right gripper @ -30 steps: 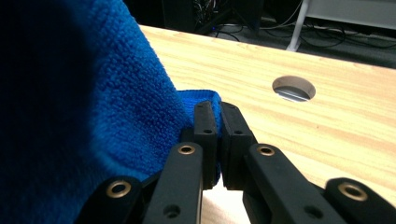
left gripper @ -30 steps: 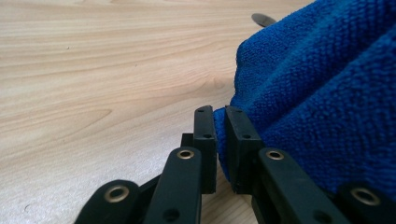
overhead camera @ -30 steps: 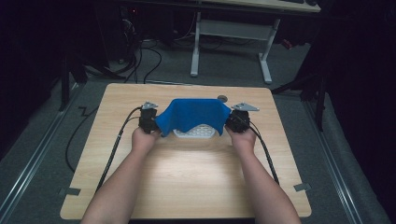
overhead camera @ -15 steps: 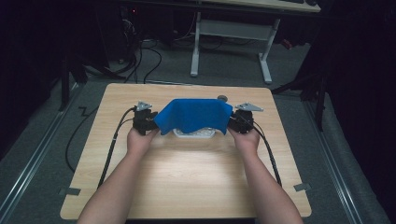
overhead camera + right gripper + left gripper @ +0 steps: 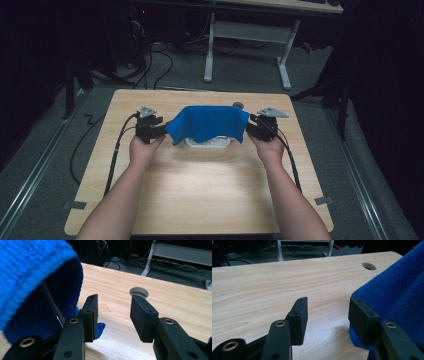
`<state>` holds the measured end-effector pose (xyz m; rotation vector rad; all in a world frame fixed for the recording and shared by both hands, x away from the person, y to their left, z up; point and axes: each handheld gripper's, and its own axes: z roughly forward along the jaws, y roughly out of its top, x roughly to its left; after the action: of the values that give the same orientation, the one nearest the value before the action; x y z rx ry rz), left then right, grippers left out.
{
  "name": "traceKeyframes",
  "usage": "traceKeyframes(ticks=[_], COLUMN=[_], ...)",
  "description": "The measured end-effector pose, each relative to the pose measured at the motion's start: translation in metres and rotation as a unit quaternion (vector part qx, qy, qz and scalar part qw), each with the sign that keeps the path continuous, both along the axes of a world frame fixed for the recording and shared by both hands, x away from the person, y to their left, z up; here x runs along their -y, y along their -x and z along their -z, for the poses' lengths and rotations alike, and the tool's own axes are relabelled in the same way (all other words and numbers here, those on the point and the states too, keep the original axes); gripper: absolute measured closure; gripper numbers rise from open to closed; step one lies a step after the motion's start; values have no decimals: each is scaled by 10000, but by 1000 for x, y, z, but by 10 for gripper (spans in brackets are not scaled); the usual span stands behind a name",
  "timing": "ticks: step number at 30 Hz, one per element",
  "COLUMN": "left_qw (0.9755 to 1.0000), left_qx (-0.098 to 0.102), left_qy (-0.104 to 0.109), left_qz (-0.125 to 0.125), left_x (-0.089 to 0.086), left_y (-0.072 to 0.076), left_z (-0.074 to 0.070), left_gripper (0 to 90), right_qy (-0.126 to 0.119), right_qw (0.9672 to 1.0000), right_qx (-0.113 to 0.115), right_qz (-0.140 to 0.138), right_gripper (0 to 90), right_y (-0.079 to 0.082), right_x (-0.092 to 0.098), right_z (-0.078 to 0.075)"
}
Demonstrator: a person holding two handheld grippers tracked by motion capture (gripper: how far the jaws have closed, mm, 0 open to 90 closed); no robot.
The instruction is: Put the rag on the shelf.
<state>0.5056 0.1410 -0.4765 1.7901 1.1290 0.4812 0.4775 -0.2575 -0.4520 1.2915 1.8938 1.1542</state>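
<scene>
Item: light wooden rectangular table [image 5: 200,200], broad bare board on the near side of both tools, a narrower bare strip beyond them, and a round cable hole [image 5: 238,105] at the far edge, seen through the right tool's gap in its own view. Item: bright blue terry cloth [image 5: 207,122], thick-piled with a ribbed hem, draped as a low tent over a white perforated plastic tray [image 5: 207,142] whose near rim shows beneath the cloth's front edge; it lies between the two tools, its left corner just beside the left gripper [image 5: 156,131] and its right corner just beside the right gripper [image 5: 252,131]. Item: left gripper, black, two-jawed, jaws have just been opening and stand apart with only bare wood between them; in the left gripper view the cloth lies against the outer face of one jaw, not clamped. Item: right gripper, same make, jaws have just been opening, released, gap vacant; the cloth's hem hangs outside one jaw. Each tool has open board on its outer side, toward the table's side edges.
</scene>
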Motion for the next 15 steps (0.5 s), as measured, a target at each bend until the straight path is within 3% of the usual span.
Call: traceKeyframes(ticks=[3,15], left_qw=[9999,9999], left_qx=[66,96], left_qy=[-66,-121], left_qz=[-64,-16], left_x=[-4,-7], left_y=[2,13], left_z=[-4,-10], left_gripper=[499,491], right_qy=[110,266], right_qw=[9999,9996], right_qx=[97,17], right_qz=[10,-27], right_gripper=[553,518], right_y=[1,9], right_x=[2,7], right_z=[-3,-5])
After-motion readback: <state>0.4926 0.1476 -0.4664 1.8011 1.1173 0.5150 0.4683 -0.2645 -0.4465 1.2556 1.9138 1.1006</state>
